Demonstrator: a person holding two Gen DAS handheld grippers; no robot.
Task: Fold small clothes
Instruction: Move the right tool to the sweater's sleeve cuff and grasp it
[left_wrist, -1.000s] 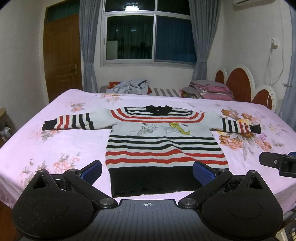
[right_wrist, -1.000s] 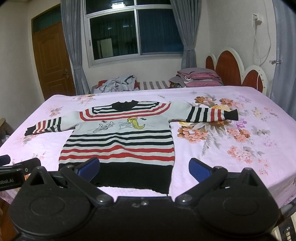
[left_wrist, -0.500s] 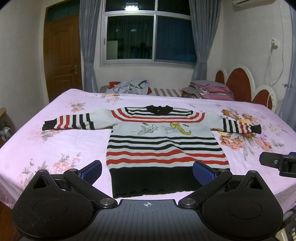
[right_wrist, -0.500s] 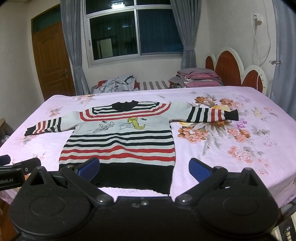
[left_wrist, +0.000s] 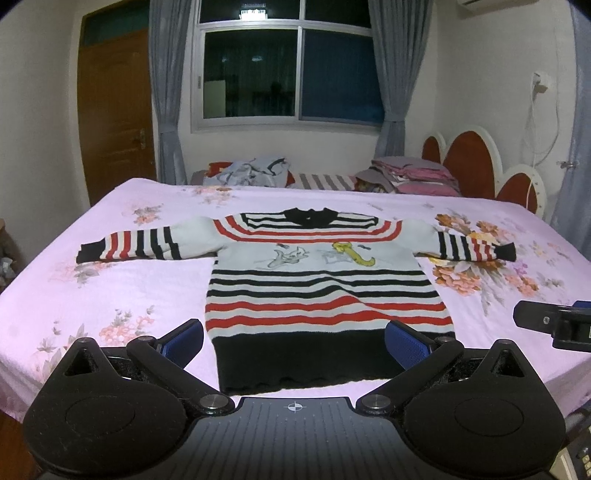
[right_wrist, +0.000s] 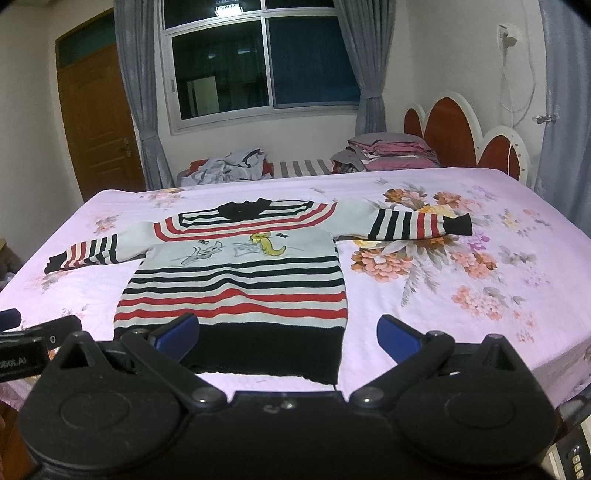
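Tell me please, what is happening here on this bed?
A person holds a gripper in each hand and is about to fold a small striped sweater. The sweater lies flat on the pink flowered bed, front up, both sleeves spread out to the sides. The left gripper and the right gripper are both open, near the sweater's black bottom edge, holding nothing. No fold has been made yet.

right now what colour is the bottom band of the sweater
Solid black, on the sweater hem; clearest in the left wrist view.
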